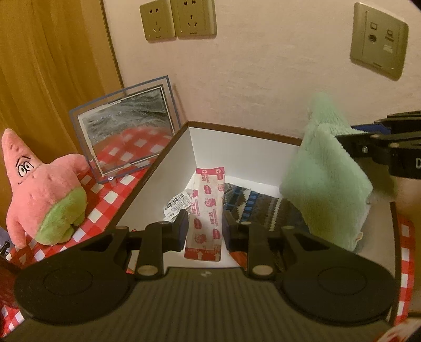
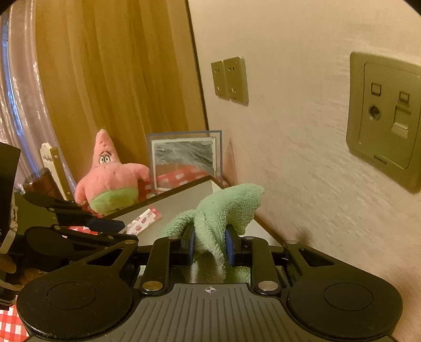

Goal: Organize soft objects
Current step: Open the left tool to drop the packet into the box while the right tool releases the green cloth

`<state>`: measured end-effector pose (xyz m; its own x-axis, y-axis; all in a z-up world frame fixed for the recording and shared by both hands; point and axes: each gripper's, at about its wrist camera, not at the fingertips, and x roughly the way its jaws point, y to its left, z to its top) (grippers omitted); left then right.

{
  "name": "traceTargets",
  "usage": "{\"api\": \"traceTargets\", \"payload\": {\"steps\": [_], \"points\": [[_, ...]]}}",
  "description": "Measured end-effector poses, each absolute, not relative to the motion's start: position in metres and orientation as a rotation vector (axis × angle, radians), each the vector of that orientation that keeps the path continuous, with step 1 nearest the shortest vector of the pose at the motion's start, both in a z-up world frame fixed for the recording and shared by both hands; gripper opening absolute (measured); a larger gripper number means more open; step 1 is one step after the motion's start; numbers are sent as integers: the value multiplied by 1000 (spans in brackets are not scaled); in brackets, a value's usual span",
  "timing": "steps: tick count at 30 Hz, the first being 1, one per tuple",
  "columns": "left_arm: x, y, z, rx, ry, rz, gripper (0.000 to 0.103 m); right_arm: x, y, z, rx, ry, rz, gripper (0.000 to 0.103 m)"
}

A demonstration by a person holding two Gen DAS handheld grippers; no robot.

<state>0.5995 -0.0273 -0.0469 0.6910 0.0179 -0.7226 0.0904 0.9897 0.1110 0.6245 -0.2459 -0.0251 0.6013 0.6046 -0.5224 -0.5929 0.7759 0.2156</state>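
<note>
My left gripper (image 1: 205, 231) is shut on a red-and-white printed packet (image 1: 208, 205), which hangs over the open white box (image 1: 236, 147). The same packet (image 2: 143, 221) sticks out of the left gripper (image 2: 110, 226) in the right wrist view. My right gripper (image 2: 210, 244) is shut on a pale green fluffy towel (image 2: 226, 207). That towel (image 1: 326, 171) dangles over the box's right side, below the right gripper (image 1: 344, 143). A patterned knit piece (image 1: 263, 210) in blue, brown and white lies inside the box. A pink star plush toy (image 1: 44, 184) stands left of the box.
A glass picture frame (image 1: 123, 131) leans against the wall behind the plush on the red checked cloth (image 1: 105, 200). A paper label (image 1: 175, 207) lies in the box. Wall sockets (image 1: 179, 19) sit above, and an orange curtain (image 1: 39, 65) hangs at the left.
</note>
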Motion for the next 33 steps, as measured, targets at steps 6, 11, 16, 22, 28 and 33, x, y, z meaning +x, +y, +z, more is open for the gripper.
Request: {"api": "traceTargets", "payload": {"steps": [6,11,16,22,28,33], "points": [[605,-26,-50,154,808,-23,48,630,-242,-31,16,633,704,23],[604,-20,-47,145,813,6,54,633,-237,-35,14,646,717,23],[600,-15,-44,134,814,30,57,637,-231,-36,14,655,736,24],[593,-9,-41,115,818,57,57,640,-215,-36,20,634,775,63],[584,-8,-36,99,816,74,60,642,-208,-42,-7,666,783,67],[579,-13,-33,97,816,82,60,639,-212,-53,-33,726,772,67]]}}
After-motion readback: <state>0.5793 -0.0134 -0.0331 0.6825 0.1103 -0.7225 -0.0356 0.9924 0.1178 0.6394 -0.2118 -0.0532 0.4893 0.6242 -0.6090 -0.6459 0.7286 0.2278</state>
